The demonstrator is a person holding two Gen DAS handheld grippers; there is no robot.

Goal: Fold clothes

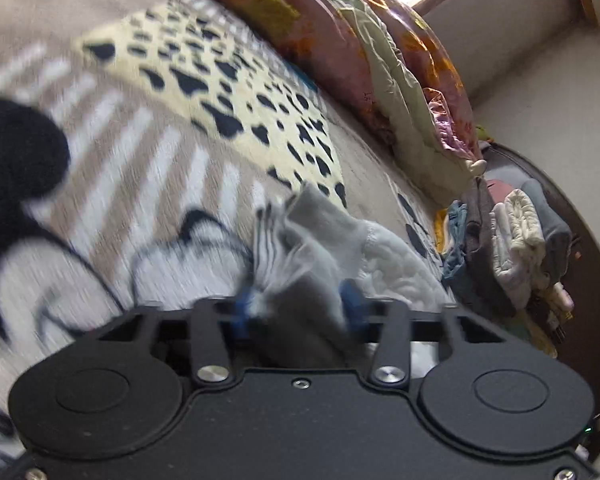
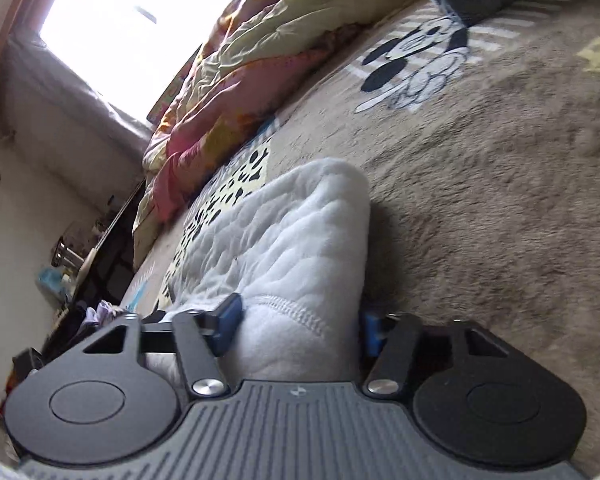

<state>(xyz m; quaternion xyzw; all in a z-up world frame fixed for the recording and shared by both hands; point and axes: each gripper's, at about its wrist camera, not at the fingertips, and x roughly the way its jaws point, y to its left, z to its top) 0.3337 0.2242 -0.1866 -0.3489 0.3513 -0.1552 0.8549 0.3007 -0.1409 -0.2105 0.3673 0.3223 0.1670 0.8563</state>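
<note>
While both wrist views are tilted and the left one is blurred, the grips read clearly enough. Left gripper (image 1: 298,314) is clamped on a grey garment (image 1: 300,264): its blue pads (image 1: 354,304) press bunched grey cloth w/ a striped part on the left side, and the cloth sticks out past the fingers. Right behind it lies a white fleece (image 1: 396,264), touching the grey piece. Right gripper (image 2: 298,326) grasps that white fleece (image 2: 284,240) at a stitched hem, blue pads (image 2: 230,322) on either side of a thick fold; the rest of the fleece rises ahead of the fingers and rests on the blanket (image 2: 500,200). Blanket is beige plush w/ a Mickey print (image 2: 412,64), white stripes and a cream patch w/ black spots (image 1: 228,88). Along the far edge of the bed a crumpled quilt (image 1: 384,52), pink, orange and pale green, is heaped by the wall. Beyond the bed end, left view shows a pile of clothes (image 1: 512,248), grey and white, on a dark surface. Right view has a bright window (image 2: 132,12) above the quilt, and small clutter on a dark shelf (image 2: 100,248) beside the bed, too small to tell what.
</note>
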